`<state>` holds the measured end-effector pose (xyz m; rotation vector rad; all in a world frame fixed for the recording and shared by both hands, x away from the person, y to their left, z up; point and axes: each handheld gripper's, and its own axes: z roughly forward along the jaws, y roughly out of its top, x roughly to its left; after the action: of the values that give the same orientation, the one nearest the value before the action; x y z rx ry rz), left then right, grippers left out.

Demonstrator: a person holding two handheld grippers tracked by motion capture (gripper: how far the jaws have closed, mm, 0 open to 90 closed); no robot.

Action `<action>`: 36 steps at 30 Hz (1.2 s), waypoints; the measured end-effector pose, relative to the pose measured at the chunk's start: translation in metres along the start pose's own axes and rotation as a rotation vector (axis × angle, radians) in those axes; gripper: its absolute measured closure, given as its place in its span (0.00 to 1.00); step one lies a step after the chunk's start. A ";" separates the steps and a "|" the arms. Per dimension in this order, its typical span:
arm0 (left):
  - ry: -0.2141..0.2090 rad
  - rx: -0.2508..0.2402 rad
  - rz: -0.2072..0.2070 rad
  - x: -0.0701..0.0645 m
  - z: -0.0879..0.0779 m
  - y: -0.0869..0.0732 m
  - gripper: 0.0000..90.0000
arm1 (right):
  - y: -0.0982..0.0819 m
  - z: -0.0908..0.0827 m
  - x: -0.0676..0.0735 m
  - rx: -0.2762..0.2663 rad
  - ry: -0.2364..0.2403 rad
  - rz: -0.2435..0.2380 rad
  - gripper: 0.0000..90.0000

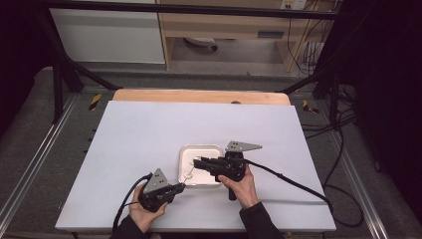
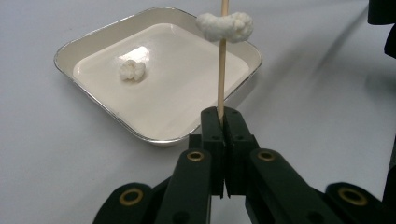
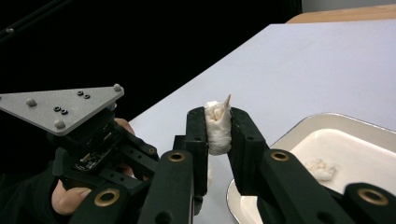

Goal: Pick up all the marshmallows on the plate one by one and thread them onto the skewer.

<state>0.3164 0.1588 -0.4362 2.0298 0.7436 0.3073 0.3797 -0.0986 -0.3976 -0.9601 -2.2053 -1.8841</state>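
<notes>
High view. I see the white worktop (image 1: 149,144) across the middle of the frame, with a square white tray (image 1: 215,151) just right of centre. My left gripper (image 1: 180,186) sits at lower centre-left, pointing right toward the tray's lower left corner, its fingers together on a thin wooden skewer (image 1: 186,180). My right gripper (image 1: 196,162) lies over the tray from the right, pointing left, fingers over the tray's left half. The skewer's upper end meets those fingers; a small white bit shows there, too small to read.

Left gripper view. Left gripper (image 2: 222,114) at lower centre, fingers (image 2: 212,128) pressed together on the skewer (image 2: 221,70), which rises upright to the top edge. A white puffed piece (image 2: 225,25) is threaded on the skewer at upper centre, clear above the tray. The tray (image 2: 93,39) fills the upper left; a second white puffed piece (image 2: 132,70) lies inside it, left of middle.

Right gripper view. Right gripper (image 3: 218,126) at centre, fingers (image 3: 243,135) clamped on a white puffed piece (image 3: 218,128), the skewer tip (image 3: 228,99) poking out above it. The tray (image 3: 299,128) is at lower right with the loose piece (image 3: 322,169) in it. The left gripper (image 3: 84,140) and the hand (image 3: 70,196) holding it are at lower left.
</notes>
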 end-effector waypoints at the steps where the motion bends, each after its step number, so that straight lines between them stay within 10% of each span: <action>1: -0.003 -0.002 -0.001 0.000 0.000 0.000 0.98 | -0.001 0.000 0.000 0.001 -0.001 0.001 0.88; 5: 0.017 -0.041 0.019 -0.004 -0.003 0.009 0.99 | -0.013 0.011 0.000 0.087 0.014 0.005 0.88; 13: 0.010 -0.029 -0.004 0.000 -0.001 0.005 0.98 | -0.016 0.020 0.002 0.090 0.008 -0.004 0.85; 36: 0.013 -0.065 -0.045 0.013 -0.010 0.003 0.98 | -0.008 -0.002 0.002 0.142 -0.193 -0.159 0.23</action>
<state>0.3229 0.1725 -0.4295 1.9486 0.7767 0.3147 0.3732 -0.1001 -0.4029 -1.0085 -2.5577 -1.7294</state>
